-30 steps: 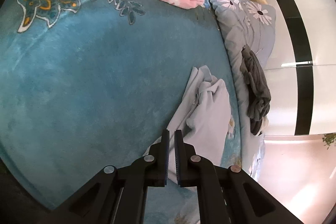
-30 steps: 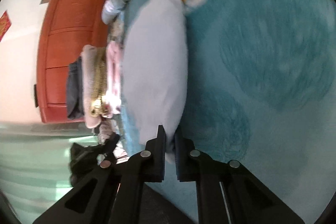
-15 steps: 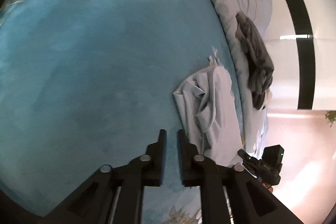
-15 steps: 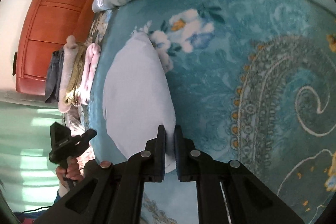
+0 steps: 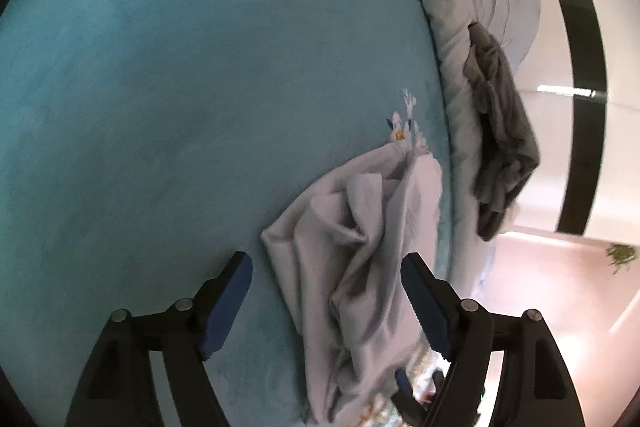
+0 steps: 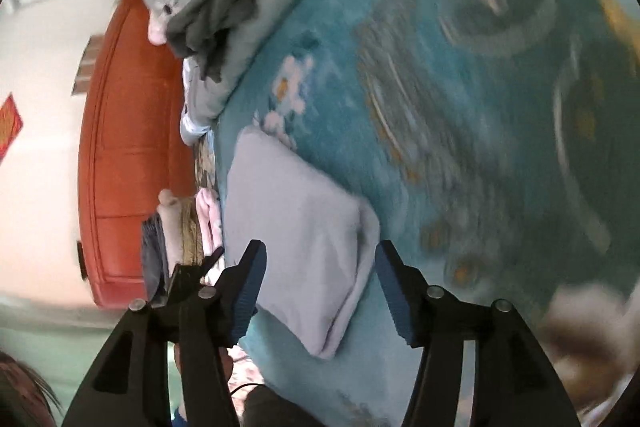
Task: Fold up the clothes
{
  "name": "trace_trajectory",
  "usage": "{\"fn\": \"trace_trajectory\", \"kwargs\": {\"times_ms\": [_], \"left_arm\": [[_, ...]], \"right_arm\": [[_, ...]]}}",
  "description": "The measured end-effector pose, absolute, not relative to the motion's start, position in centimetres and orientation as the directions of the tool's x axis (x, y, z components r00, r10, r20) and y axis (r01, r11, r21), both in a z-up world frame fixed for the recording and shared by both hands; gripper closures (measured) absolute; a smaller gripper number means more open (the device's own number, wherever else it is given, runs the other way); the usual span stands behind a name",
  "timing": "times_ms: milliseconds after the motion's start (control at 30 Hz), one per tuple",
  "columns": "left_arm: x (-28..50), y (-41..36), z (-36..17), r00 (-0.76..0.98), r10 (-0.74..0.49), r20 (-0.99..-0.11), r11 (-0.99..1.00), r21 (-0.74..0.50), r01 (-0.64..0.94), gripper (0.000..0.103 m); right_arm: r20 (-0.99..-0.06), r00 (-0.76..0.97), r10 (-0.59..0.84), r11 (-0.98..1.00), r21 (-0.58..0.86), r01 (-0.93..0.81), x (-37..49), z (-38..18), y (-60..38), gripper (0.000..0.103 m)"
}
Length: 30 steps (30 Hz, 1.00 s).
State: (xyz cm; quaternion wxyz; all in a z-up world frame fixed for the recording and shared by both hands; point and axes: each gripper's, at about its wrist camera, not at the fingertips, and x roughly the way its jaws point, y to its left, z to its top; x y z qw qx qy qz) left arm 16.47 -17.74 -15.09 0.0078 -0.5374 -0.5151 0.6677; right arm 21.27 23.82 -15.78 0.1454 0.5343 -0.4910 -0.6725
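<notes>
Garment [image 5: 360, 287], pale grey, lies in a folded bundle on the teal blanket [image 5: 160, 87] just beside the quilt [image 5: 472, 27], both tongs (left [image 5: 326, 301], right [image 6: 318, 291]) gaping empty over it, apparently so the fold rests unpulled.

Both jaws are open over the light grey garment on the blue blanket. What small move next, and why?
Probably lower the left gripper and pinch the crumpled edge of the light grey garment to pull it flat. That side lies bunched in the left wrist view, while the right wrist view shows a smooth fold below the open right gripper.
</notes>
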Motion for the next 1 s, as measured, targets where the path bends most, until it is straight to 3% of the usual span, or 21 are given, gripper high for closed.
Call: {"fn": "trace_trajectory", "kwargs": {"times_ms": [400, 467, 500, 533, 600, 667, 733, 867, 1000], "left_arm": [[13.8, -15.7, -15.7, -0.433, 0.558, -0.708, -0.48, -0.701, 0.528, 0.025], [13.3, -15.5, -15.7, -0.429, 0.582, -0.691, -0.468, -0.715, 0.519, 0.025], [13.1, -15.4, -15.8, -0.426, 0.592, -0.684, -0.46, -0.721, 0.518, 0.025], [12.9, -15.3, -15.9, -0.425, 0.596, -0.682, -0.457, -0.722, 0.519, 0.029], [12.6, -15.1, -16.1, -0.418, 0.591, -0.69, -0.461, -0.714, 0.527, 0.041], [12.4, -14.8, -16.4, -0.402, 0.575, -0.713, -0.482, -0.692, 0.538, 0.063], [12.8, -14.3, -16.0, -0.39, 0.553, -0.737, -0.514, -0.669, 0.536, 0.072], [12.9, -13.7, -14.6, -0.397, 0.522, -0.755, -0.557, -0.654, 0.512, 0.08], [13.7, -13.4, -12.0, -0.451, 0.504, -0.736, -0.575, -0.676, 0.46, 0.082]], "right_arm": [[-0.615, -0.443, -0.652, -0.489, 0.788, -0.373, 21.6, -17.9, 18.7, 0.045], [-0.634, -0.442, -0.634, -0.496, 0.773, -0.396, 21.3, -17.9, 18.5, 0.05], [-0.636, -0.448, -0.629, -0.486, 0.771, -0.412, 21.3, -18.0, 18.6, 0.058], [-0.636, -0.454, -0.624, -0.474, 0.77, -0.428, 21.2, -18.1, 18.8, 0.066], [-0.638, -0.457, -0.62, -0.463, 0.768, -0.443, 21.1, -18.1, 18.9, 0.072], [-0.639, -0.46, -0.617, -0.453, 0.766, -0.456, 20.9, -18.2, 18.9, 0.078], [-0.64, -0.463, -0.613, -0.442, 0.764, -0.47, 20.7, -18.2, 19.0, 0.086], [-0.66, -0.454, -0.599, -0.489, 0.75, -0.445, 20.1, -16.9, 18.8, 0.091], [-0.63, -0.479, -0.611, -0.518, 0.776, -0.36, 19.2, -14.0, 18.7, 0.092]]}}
